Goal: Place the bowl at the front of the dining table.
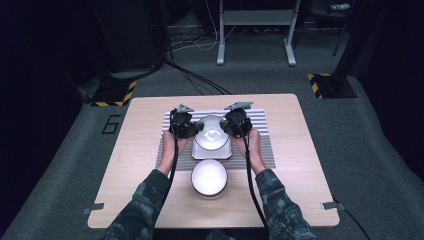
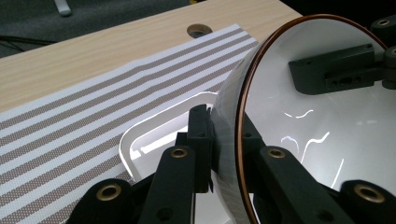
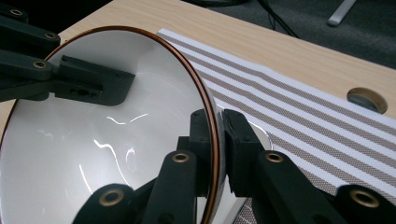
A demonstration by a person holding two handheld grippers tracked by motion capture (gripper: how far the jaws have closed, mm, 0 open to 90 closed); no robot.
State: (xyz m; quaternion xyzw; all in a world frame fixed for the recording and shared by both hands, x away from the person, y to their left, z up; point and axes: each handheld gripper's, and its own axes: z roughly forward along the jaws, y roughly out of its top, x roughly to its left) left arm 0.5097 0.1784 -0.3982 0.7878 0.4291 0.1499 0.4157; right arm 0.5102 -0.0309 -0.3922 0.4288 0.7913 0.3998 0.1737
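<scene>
- Both sets of jaws were clamped on opposite rim edges of the bowl (image 2: 322, 126).
- It looked glazed, stiff, slippery and breakable.
- The rim seemed the best hold.

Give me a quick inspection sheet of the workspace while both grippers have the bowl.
Surface: wooden table with a striped mat across its middle.
Job's things: white bowl with a copper rim, gripped on opposite sides of its rim, over a white square plate on the mat; a second white bowl sits nearer the person.
Clutter: nothing seen.
Grippers: left gripper and right gripper are each shut on the rim, one jaw inside, one outside.
Cables: one black cable trails from each gripper along the forearm; more lie on the floor behind the table.
Surroundings: grey carpet, a metal stand's legs, hazard-taped bases.
</scene>
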